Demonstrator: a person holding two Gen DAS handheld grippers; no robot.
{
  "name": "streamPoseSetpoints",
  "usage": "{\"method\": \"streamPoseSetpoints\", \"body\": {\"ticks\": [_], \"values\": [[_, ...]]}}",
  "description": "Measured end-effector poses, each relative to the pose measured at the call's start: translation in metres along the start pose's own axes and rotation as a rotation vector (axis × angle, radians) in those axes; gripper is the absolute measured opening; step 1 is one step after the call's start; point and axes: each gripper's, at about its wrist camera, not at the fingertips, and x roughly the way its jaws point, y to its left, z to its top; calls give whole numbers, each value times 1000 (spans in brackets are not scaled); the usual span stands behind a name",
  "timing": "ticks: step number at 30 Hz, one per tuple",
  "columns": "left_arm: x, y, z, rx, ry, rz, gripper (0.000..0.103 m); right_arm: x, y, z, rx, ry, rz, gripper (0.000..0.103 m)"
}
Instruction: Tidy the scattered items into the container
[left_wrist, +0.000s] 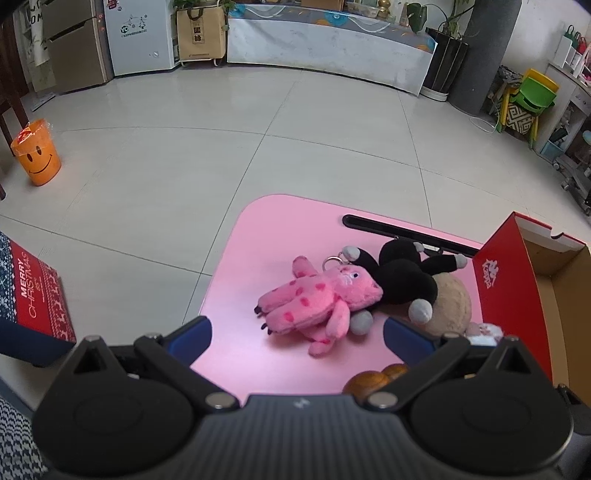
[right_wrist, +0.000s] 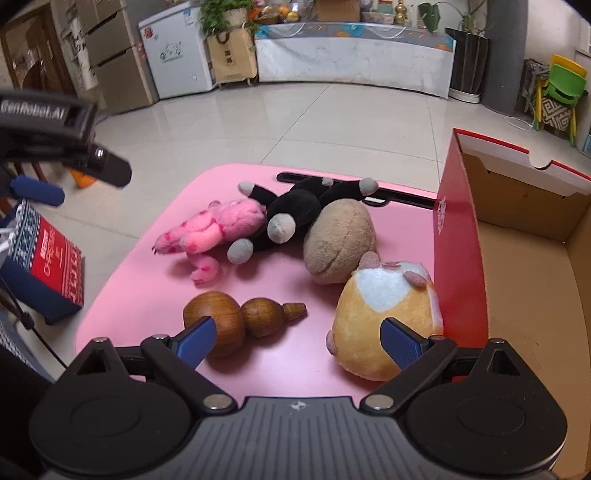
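Right wrist view: right gripper (right_wrist: 297, 338) spread wide, holding nothing, low over pink table (right_wrist: 147, 295). Wooden gourd (right_wrist: 236, 319) lies flat between the fingers at 12 o'clock, long axis roughly 9-to-3, stem end pointing toward 3. Orange plush (right_wrist: 384, 314) sits at 1 o'clock, touching the box (right_wrist: 461, 236), which stands at 2 o'clock, red outside, cardboard inside, open. Tan plush (right_wrist: 340, 240) just beyond. Black plush (right_wrist: 295, 214) overlaps it, limbs splayed. Pink plush (right_wrist: 210, 232) at 11 o'clock, long axis 8-to-2, feet toward 8.

Left wrist view: left gripper (left_wrist: 297, 336) also spread, empty, fingers either side of the pink plush's legs, not touching. Gourd partly hidden behind its right finger.
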Motion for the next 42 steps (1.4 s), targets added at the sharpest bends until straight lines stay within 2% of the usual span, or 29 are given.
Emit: {"method": "streamPoseSetpoints", "body": {"ticks": [5, 13, 19, 27, 30, 32, 36, 42], "values": [[5, -4, -3, 26, 10, 34, 103, 0, -1, 0, 29, 2, -10, 96], [10, -16, -6, 94, 6, 69, 103, -1, 1, 1, 5, 8, -23, 96], [8, -16, -6, 76, -10, 52, 103, -3, 2, 2, -17, 26, -38, 92], [14, -9, -5, 19, 1, 16, 103, -11, 5, 12, -49, 80, 53, 92], [17, -6, -5, 13, 13, 14, 103, -15, 11, 13, -148, 87, 90, 92], [18, -6, -7, 25, 11, 21, 103, -13, 11, 13, -196, 91, 94, 92], [23, -10, -8, 41, 20, 37, 103, -2, 6, 16, -172, 127, 116, 89], [25, -19, -9, 72, 5, 6, 103, -2, 5, 19, -170, 88, 96, 87]]}}
